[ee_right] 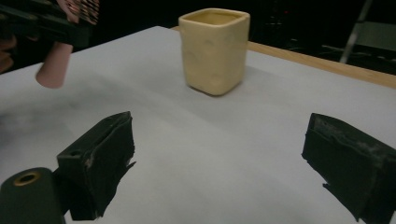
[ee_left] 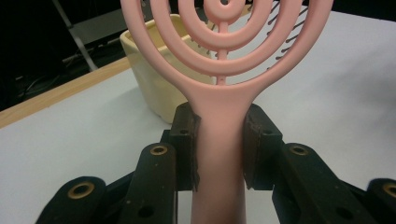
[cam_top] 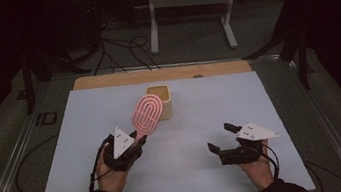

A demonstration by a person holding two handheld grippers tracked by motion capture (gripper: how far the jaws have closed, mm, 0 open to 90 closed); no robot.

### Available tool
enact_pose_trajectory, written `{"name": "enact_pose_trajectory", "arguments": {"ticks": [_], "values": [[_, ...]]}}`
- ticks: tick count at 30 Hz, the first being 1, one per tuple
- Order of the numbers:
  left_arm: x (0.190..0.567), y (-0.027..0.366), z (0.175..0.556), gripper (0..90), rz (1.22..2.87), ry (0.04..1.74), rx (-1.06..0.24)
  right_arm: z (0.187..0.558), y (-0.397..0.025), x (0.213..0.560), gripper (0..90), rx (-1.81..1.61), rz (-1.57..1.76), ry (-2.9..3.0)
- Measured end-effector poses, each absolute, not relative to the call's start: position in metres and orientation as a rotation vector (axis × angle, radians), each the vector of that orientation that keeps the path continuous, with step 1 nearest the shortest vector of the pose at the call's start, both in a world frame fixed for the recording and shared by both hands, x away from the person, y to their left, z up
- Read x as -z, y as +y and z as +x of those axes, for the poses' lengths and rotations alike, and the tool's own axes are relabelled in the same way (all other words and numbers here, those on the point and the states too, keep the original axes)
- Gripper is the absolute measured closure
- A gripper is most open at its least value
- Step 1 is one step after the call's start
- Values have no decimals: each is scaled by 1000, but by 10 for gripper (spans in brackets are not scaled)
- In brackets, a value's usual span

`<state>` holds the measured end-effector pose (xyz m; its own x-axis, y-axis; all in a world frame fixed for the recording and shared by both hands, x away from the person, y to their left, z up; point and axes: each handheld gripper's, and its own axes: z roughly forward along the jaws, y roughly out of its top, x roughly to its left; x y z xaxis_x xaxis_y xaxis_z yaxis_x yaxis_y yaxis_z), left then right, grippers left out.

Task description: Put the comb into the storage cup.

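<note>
Left claw (ee_left: 219,144) clamps the light, stiff pink hairbrush (cam_top: 148,114) rightly by its handle, cup (cam_top: 160,102) at one o'clock; right claw (cam_top: 223,142) gapes.

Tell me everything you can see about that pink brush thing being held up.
The pink hairbrush looks like smooth plastic. Its oval head is an open frame of nested rings joined by a central rib, with thin dark bristles showing through the gaps. The plain, thick handle is clamped between the two black jaws of the left gripper, one on each side. It is lifted off the table, its head tilted toward the cream cup and overlapping it in the high view. Whether it touches the cup cannot be told.
</note>
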<state>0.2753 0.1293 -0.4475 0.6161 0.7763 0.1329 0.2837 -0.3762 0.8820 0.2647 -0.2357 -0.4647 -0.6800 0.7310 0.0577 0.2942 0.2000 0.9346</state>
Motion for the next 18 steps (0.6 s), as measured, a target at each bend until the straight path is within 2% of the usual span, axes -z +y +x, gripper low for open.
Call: {"name": "enact_pose_trajectory", "arguments": {"ticks": [18], "values": [[452, 116, 270, 701, 1937, 813, -721, 280, -195, 443, 88, -1583, 898, 2132]]}}
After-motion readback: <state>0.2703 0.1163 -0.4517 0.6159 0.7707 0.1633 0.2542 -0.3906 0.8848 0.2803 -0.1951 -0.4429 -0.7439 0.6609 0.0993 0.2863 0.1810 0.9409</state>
